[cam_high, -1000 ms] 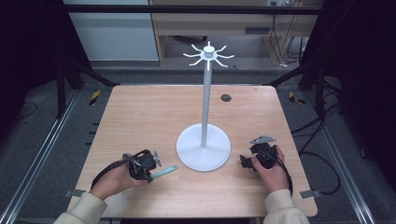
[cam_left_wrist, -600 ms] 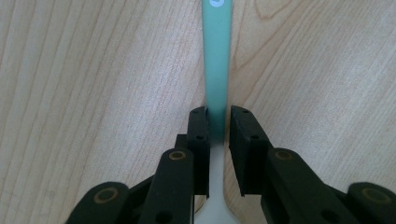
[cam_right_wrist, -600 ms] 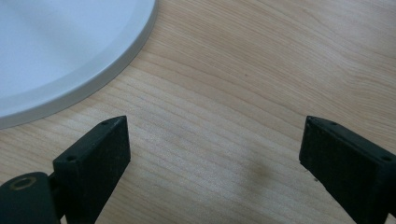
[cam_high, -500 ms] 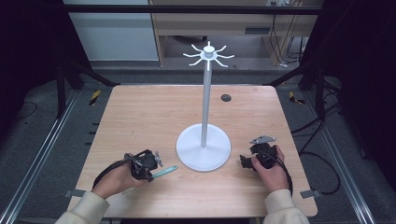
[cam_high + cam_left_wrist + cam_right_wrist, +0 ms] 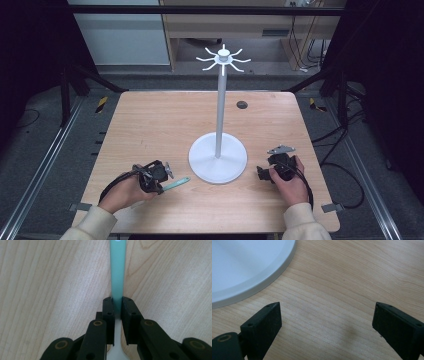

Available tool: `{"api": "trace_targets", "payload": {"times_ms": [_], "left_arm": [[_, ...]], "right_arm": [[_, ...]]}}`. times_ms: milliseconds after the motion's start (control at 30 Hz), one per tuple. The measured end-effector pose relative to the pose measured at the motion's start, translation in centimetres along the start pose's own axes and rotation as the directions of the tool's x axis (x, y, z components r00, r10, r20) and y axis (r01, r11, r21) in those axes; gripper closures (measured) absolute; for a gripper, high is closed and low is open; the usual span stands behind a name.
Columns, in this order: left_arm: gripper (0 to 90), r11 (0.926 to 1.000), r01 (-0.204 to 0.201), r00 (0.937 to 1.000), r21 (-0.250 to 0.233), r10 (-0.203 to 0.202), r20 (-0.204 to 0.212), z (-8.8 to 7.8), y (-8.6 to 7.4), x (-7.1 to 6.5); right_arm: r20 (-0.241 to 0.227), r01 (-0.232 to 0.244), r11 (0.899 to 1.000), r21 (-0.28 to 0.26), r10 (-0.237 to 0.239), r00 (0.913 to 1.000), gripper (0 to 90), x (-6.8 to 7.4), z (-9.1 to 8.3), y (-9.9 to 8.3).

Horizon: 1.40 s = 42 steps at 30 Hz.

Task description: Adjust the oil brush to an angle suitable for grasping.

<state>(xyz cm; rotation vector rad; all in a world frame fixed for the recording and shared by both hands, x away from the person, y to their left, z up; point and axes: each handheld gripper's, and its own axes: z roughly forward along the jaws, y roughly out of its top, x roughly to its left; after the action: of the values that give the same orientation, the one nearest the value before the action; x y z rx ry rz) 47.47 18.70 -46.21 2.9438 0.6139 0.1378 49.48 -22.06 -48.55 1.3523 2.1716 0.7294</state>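
Observation:
A utensil with a teal handle and a white end lies flat on the wooden table, left of the stand. My left gripper rests low on the table at the front left. Its jaws have just been closing, and they now press on the handle from both sides. My right gripper is open at the front right, with bare wood between its jaws. It points toward the white round base of the stand.
A tall white pole rises from the base, with a ring of hooks at its top. A small dark round spot marks the far part of the table. Metal rails run along both table sides.

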Motion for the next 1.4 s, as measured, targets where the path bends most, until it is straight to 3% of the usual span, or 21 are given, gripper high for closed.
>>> {"api": "trace_targets", "payload": {"times_ms": [167,267,633,867,1067,1333,1400], "left_arm": [[81.4,0.9992,0.01,0.9999,-0.038,-0.011,-0.011,-0.6,-0.4,0.0],[81.5,0.996,0.025,0.9994,-0.085,-0.027,-0.021,-1.6,-0.7,0.0],[81.6,0.9689,0.053,0.9962,-0.242,-0.068,-0.054,-5.0,-1.7,-0.2],[81.6,0.943,0.083,0.9916,-0.322,-0.111,-0.067,-6.7,-2.4,0.1],[81.6,0.9128,0.096,0.9843,-0.397,-0.146,-0.099,-8.2,-2.4,-0.1],[81.6,0.865,0.096,0.975,-0.492,-0.182,-0.128,-10.6,-1.8,-0.7],[81.6,0.8604,0.09,0.9741,-0.502,-0.181,-0.136,-11.0,-1.6,-0.7]], "right_arm": [[0.0,-0.002,1.0,0.0,0.002,1.0,9.3,0.0,0.0,0.0],[0.0,0.0,1.0,0.003,0.0,1.0,9.3,0.0,0.0,0.0],[-0.001,0.006,1.0,0.001,-0.006,1.0,9.3,0.1,0.1,0.0],[-0.001,0.005,1.0,0.001,-0.005,1.0,9.3,0.1,0.1,0.0],[-0.001,0.006,1.0,-0.001,-0.006,1.0,9.3,0.1,0.1,0.0],[0.0,0.007,1.0,0.0,-0.007,1.0,9.3,0.1,0.1,0.0],[0.0,0.007,1.0,0.002,-0.007,1.0,9.3,0.1,0.1,0.0]]}}
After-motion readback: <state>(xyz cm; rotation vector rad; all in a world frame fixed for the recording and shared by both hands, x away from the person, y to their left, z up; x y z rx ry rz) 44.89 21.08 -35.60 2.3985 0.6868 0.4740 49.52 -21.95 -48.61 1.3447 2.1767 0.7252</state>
